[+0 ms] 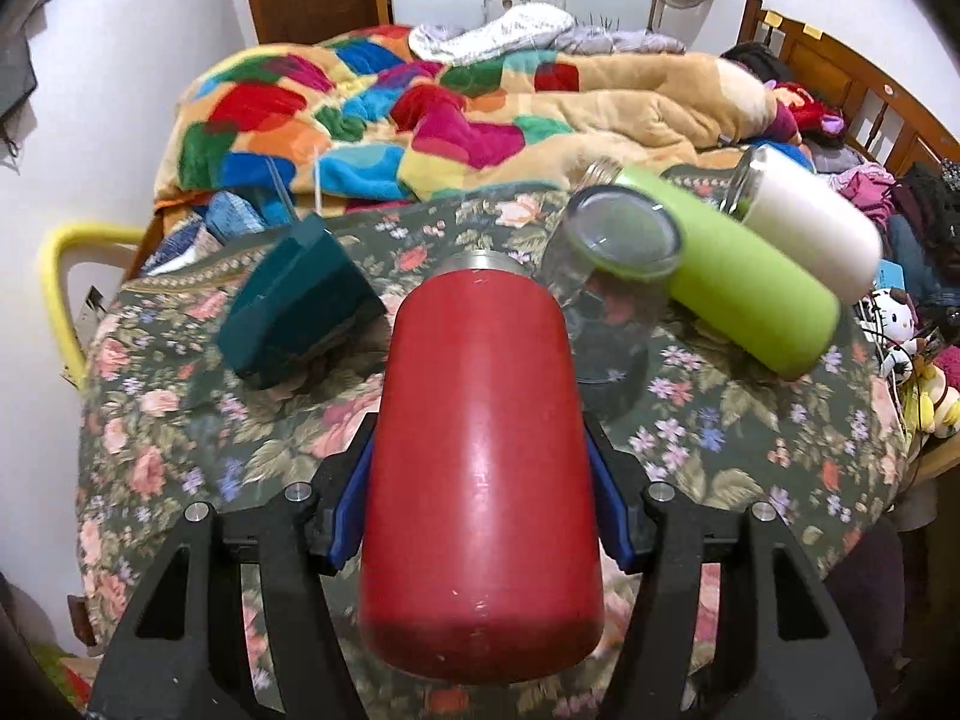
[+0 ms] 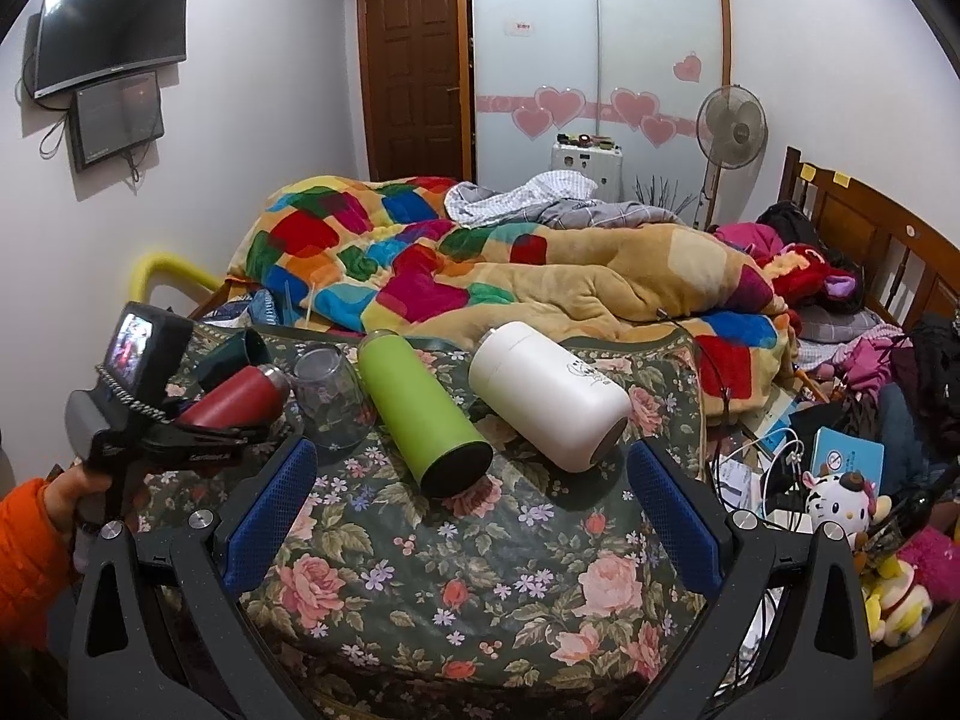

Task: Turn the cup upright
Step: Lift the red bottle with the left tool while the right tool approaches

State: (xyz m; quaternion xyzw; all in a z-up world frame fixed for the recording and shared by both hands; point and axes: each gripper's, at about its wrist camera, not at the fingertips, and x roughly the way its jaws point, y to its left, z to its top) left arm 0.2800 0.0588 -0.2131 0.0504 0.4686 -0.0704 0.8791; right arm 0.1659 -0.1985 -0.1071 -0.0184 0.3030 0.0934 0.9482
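My left gripper point(image 1: 480, 492) is shut on a red metal cup point(image 1: 480, 480). The cup lies along the fingers, its silver-rimmed mouth pointing away, above the floral cloth. In the right wrist view the left gripper point(image 2: 240, 435) holds the red cup point(image 2: 237, 399) tilted at the far left. My right gripper point(image 2: 471, 498) is open and empty, low over the cloth, short of a green cup point(image 2: 420, 414) and a white cup point(image 2: 546, 396), both lying on their sides.
A clear glass point(image 1: 606, 294) lies tilted beside the red cup. A dark teal cup point(image 1: 300, 312) lies on its side at the left. The floral-cloth surface point(image 2: 480, 588) drops off at right into toys and cables point(image 2: 840, 498). A quilt-covered bed point(image 2: 480, 258) lies behind.
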